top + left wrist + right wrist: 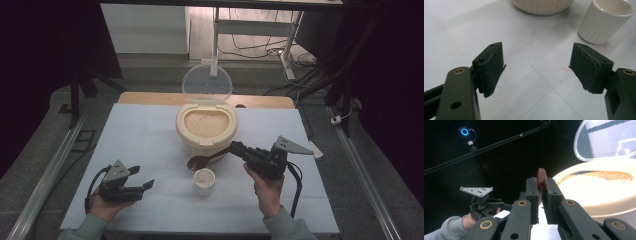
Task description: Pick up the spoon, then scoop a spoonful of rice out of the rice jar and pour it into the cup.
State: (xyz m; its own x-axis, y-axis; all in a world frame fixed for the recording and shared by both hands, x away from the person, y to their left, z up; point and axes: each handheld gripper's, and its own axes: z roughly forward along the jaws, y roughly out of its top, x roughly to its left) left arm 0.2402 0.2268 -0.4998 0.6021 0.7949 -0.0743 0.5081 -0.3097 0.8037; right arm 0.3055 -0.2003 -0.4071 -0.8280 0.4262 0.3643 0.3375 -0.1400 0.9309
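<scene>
A white table (150,135) stands in a dark room with cables on the grey floor (250,75). The right gripper (239,148) clamps a brown spoon (202,161) beside the open rice container (206,125); the left gripper (142,184), jaws spread and empty, hovers near a white cup (204,181).

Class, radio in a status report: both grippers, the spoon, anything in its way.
Left gripper open, empty, low over the table. Right gripper shut on spoon handle. Rice container open, cup beside spoon bowl. Nothing blocking.
</scene>
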